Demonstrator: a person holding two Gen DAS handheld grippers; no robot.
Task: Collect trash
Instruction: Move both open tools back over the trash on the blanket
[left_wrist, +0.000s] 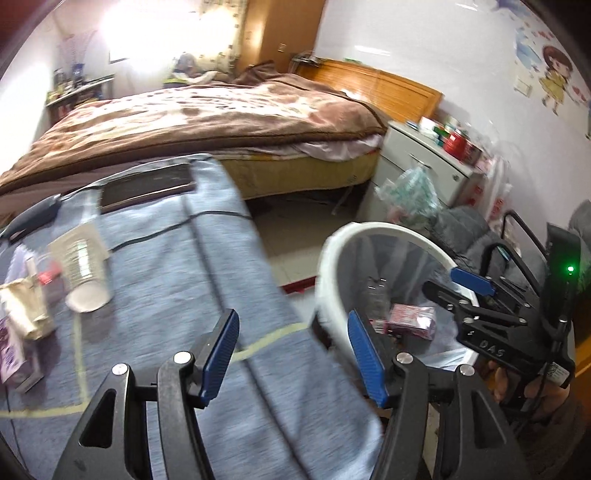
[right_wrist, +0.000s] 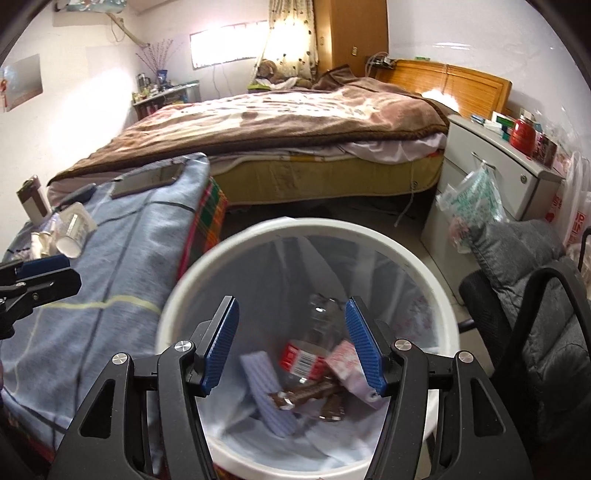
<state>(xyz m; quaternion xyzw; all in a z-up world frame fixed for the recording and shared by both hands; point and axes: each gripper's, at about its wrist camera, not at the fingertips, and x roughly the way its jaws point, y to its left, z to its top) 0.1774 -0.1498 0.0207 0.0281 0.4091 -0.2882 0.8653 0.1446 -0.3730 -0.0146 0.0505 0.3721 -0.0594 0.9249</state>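
My left gripper is open and empty over the blue-clothed table, near its right edge. Trash lies at the table's left: a clear plastic cup on its side, crumpled paper and a purple carton. My right gripper hangs open and empty above the white bin. Inside the bin lie a clear bottle with a red label, a pale purple pack, a pink wrapper and a brown wrapper. The left wrist view shows the right gripper over the bin.
A phone and a black cable lie at the table's far end. A bed with a brown blanket stands behind. To the right are a white nightstand, hanging plastic bags and a grey padded chair.
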